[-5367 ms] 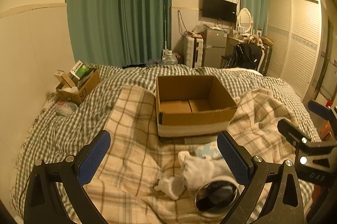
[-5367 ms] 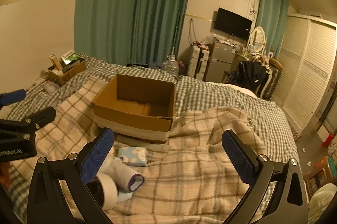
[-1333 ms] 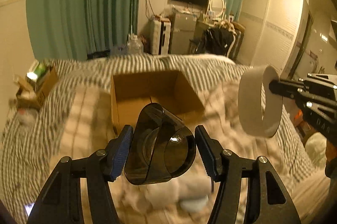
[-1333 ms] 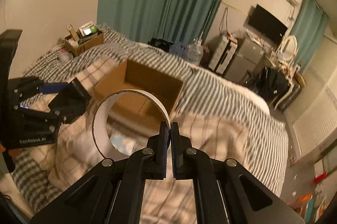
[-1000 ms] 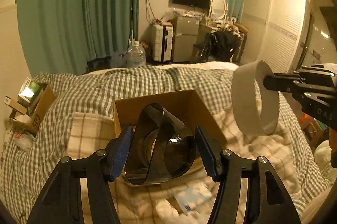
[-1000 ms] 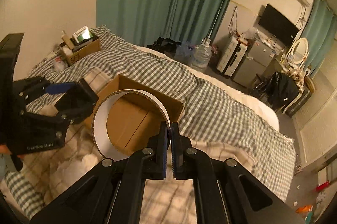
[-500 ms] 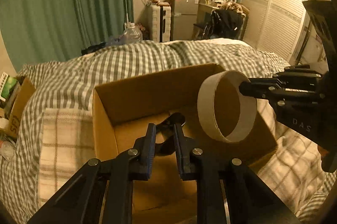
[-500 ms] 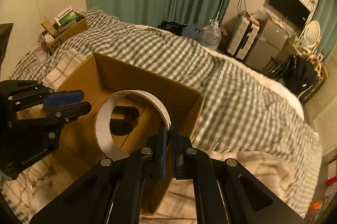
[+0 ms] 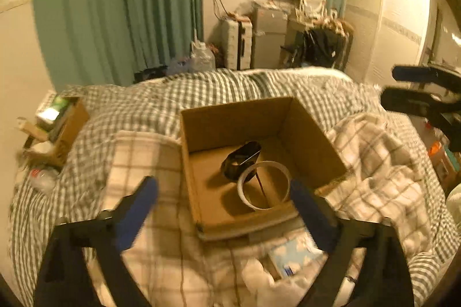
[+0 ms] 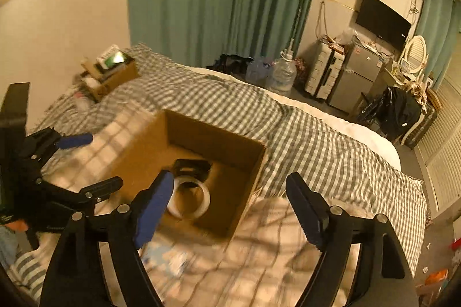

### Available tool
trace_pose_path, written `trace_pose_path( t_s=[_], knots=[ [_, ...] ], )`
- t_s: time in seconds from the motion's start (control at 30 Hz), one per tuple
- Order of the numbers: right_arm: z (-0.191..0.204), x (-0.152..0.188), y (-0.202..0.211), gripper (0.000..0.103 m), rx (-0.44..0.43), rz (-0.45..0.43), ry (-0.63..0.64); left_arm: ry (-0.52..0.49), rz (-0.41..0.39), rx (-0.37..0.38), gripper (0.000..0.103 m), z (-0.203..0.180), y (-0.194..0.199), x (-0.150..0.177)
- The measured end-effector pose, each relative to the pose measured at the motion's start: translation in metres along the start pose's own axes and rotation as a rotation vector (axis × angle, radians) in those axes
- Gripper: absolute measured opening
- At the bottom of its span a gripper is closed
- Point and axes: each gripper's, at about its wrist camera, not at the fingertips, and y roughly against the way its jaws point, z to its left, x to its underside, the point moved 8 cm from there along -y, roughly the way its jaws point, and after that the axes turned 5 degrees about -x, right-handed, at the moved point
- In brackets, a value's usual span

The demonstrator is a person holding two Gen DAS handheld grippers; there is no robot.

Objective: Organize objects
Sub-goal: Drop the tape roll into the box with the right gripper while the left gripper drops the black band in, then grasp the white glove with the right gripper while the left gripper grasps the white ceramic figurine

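moved since earlier: both items are out of the grippers now. A second ago the dark plastic piece was clamped in the left one and the tape ring hung pinched in the right one; now both lie inside the cardboard box (image 9: pixel 260 116), and both grippers are pulled back off it.
cardboard box: open top, sitting on the plaid blanket (image 9: pixel 149 163) on the bed, pretty much centre of both views. Using it as the landmark for everything else.
tape ring (image 9: pixel 263 184): white, lying on the box floor near the front wall, opening facing up.
dark plastic piece (image 9: pixel 240 158): tinted scoop-shaped thing, on the box floor just behind the ring, touching or overlapping its edge, can't tell which.
left gripper (image 9: pixel 224 209): jaws spread wide and still opening, nothing gripped; the box just shows between the blue pads, which hover in front of it. In the right wrist view it sits left of the box (image 10: pixel 83 163).
right gripper (image 10: pixel 230 204): released too, jaws opening, nothing pinched, hovering over the front right corner of the box.
tissue pack (image 9: pixel 291 255): blue with clouds, on the blanket just in front of the box.
small carton (image 10: pixel 112 73): stuffed with bits, well left of the box by the wall.
blur: both views are smeared, so fine detail is iffy.
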Motion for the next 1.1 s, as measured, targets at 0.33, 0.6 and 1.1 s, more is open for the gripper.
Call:
trace_pose_path(
  t_s=[0.33,0.6,1.1],
  knots=[
    [0.088,0.074,0.057,0.093,-0.141,0.019,0.034,0.082,-0.028,-0.003,0.103,0.014,0.080,0.060],
    [0.123,0.153,-0.017,0.093,-0.165,0.181,-0.039,0.133,0.130,-0.087,0.103,0.032,0.035,0.146],
    [0.147,0.200,-0.091,0.044,-0.162,0.388,0.063,0.131,0.255,-0.073,0.103,0.036,-0.001,0.183]
  ],
)
